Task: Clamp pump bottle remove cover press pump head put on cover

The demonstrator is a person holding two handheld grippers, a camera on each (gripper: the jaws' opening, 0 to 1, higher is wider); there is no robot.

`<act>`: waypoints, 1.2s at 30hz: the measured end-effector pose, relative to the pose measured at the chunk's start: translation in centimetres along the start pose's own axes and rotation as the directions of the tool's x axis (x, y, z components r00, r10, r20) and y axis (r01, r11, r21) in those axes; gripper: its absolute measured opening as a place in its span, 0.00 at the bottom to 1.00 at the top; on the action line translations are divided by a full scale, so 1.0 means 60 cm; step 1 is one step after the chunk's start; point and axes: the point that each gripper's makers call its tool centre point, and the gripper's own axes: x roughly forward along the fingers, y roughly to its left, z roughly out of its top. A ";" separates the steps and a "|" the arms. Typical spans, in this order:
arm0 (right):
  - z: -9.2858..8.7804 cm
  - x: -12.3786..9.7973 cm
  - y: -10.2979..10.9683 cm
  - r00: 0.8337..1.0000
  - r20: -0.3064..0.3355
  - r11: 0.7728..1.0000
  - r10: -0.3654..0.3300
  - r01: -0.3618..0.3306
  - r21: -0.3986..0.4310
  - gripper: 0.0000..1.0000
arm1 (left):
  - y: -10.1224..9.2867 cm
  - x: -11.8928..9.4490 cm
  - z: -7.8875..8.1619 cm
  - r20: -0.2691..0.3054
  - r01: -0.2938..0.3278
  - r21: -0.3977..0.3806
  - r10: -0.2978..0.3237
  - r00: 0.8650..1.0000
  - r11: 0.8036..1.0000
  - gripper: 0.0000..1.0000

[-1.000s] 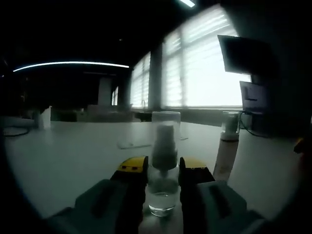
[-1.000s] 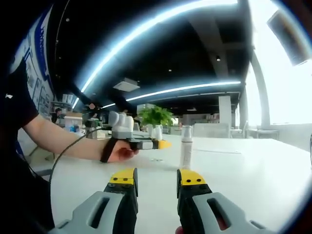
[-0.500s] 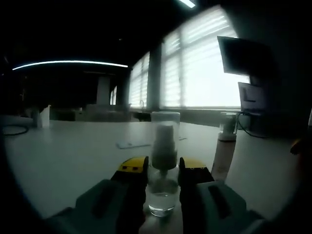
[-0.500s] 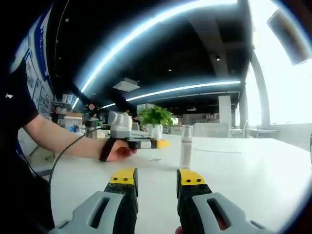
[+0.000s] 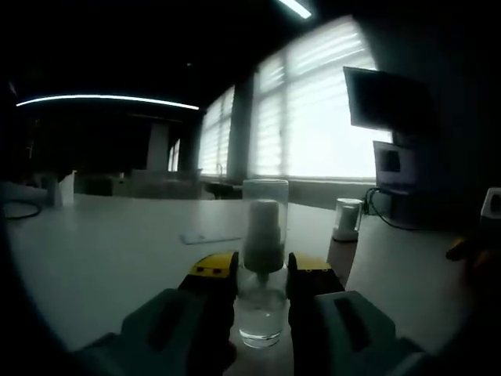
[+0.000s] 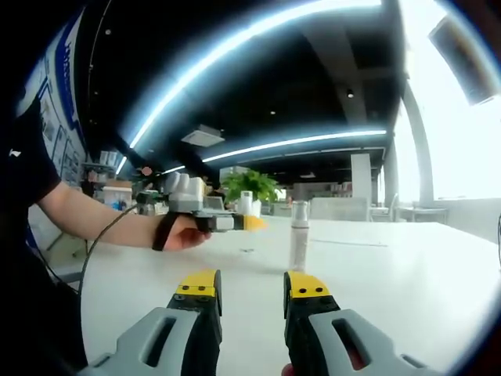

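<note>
A clear pump bottle (image 5: 261, 309) with a little liquid stands between the yellow-tipped jaws of my left gripper (image 5: 262, 272), which is shut on its body. A clear cover (image 5: 265, 205) sits over its grey pump head (image 5: 263, 243). In the right gripper view a hand holds the left gripper (image 6: 249, 223) low over the white table (image 6: 407, 274); the bottle in it is hard to make out there. My right gripper (image 6: 250, 287) stands open, nearer the table's edge, with nothing between its jaws.
A second, slim capped bottle (image 6: 298, 235) stands upright on the table, seen smaller in the left gripper view (image 5: 344, 219). A flat sheet (image 5: 205, 236) lies on the table. A person's arm (image 6: 94, 223) reaches in from the left. A potted plant (image 6: 249, 186) stands far back.
In the right gripper view the left gripper has moved a little left and up. The left gripper view's background has shifted left; the bottle stays in the jaws. My right gripper has not moved.
</note>
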 end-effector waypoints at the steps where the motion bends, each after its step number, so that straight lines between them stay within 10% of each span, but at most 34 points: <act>1: 0.000 0.000 0.000 1.000 0.000 1.000 0.000 0.000 0.000 0.26 | -0.003 -0.002 0.002 0.001 0.003 0.001 -0.003 1.000 1.000 0.16; 36: -0.001 0.000 0.000 1.000 -0.002 1.000 0.000 0.000 -0.007 0.26 | -0.059 -0.107 0.048 0.013 0.117 -0.007 -0.117 0.993 0.993 0.16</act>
